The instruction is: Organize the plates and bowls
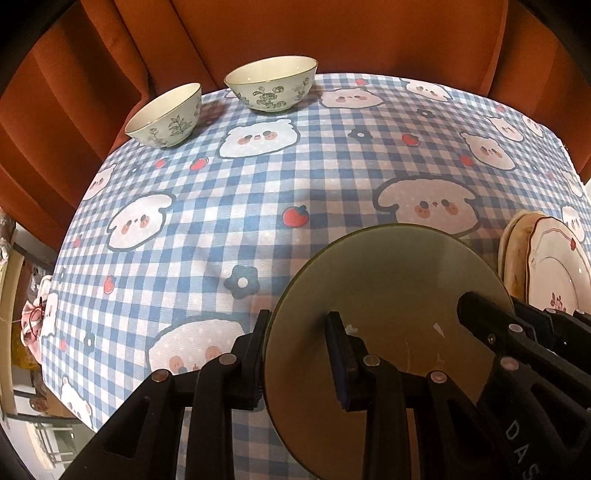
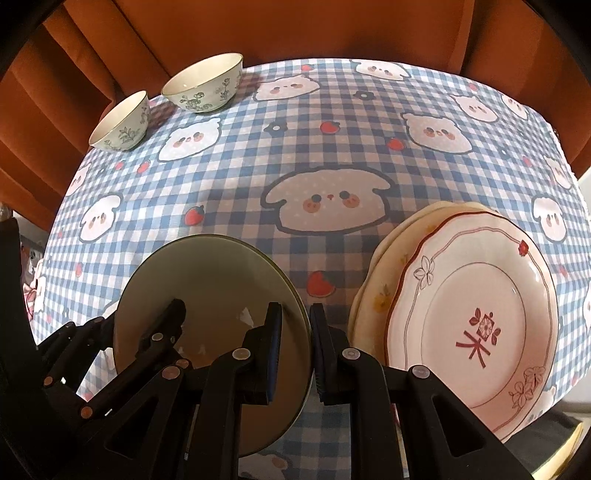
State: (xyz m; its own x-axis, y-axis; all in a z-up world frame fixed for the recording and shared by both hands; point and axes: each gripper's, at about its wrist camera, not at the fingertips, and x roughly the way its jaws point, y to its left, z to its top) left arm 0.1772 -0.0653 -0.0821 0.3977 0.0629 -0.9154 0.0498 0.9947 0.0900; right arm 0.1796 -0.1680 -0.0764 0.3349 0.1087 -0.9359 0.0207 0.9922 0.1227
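An olive-green bowl (image 1: 388, 295) (image 2: 207, 280) sits near the table's front edge. My left gripper (image 1: 299, 354) straddles its left rim, one finger outside, one inside, with a wide gap. My right gripper (image 2: 297, 350) straddles its right rim the same way, and its fingers (image 1: 480, 314) show in the left wrist view. To the right lies a stack of plates (image 2: 476, 317) (image 1: 554, 273), a white red-patterned one on top. Two pale floral bowls, a small one (image 1: 166, 116) (image 2: 120, 122) and a larger one (image 1: 271, 83) (image 2: 203, 83), stand at the far left.
A blue-checked tablecloth with bear prints (image 1: 295, 177) (image 2: 332, 155) covers the table. A rust-orange curtain (image 1: 332, 33) (image 2: 295, 26) hangs behind the far edge. Clutter (image 1: 29, 317) lies beyond the table's left edge.
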